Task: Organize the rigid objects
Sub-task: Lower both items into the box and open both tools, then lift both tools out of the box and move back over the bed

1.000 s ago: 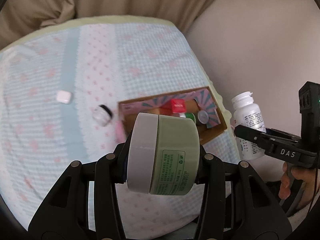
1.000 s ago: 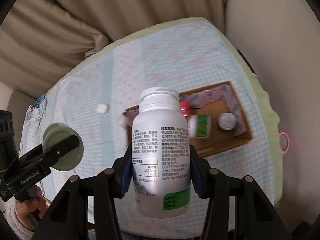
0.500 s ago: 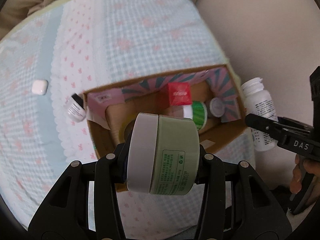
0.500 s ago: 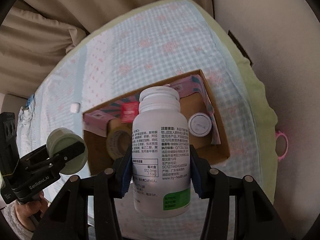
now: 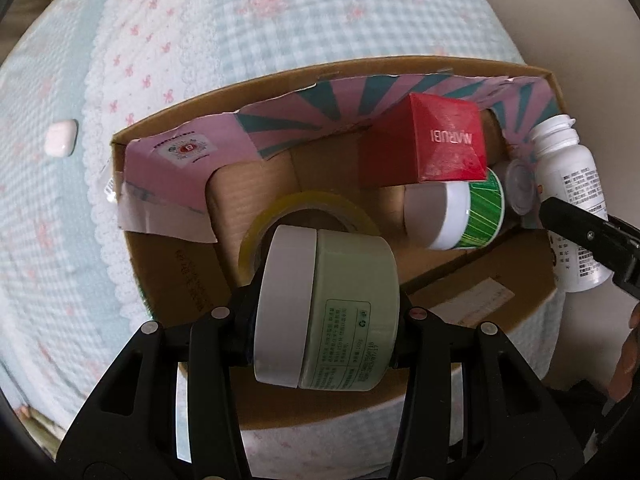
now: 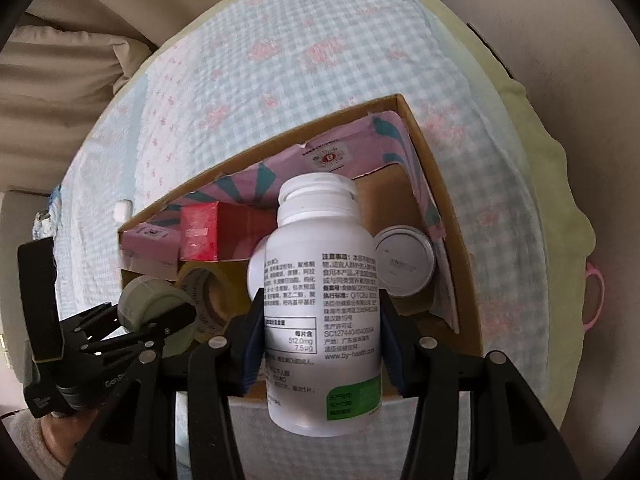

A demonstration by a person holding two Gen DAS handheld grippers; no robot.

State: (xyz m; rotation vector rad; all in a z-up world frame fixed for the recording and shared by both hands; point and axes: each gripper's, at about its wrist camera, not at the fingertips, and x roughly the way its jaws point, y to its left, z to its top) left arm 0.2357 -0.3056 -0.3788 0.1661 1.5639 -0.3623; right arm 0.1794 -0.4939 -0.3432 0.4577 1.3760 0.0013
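While the left gripper (image 5: 326, 312) clamps a pale-green jar (image 5: 332, 312), the right gripper (image 6: 320, 336) clamps a white bottle (image 6: 320, 300).

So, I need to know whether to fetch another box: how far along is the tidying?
Done: the cardboard box already holds a red carton, tape roll, green-labelled jar and a small white-lidded jar.
In hand: left gripper clamps a pale green jar; right gripper clamps a white pill bottle, both above the box.
Left: a small white case on the cloth.

Matt cardboard box (image 5: 168, 264); glossy plastic bottle (image 6: 320, 300); textured cloth cover (image 5: 280, 32); shiny tape roll (image 5: 304, 208).
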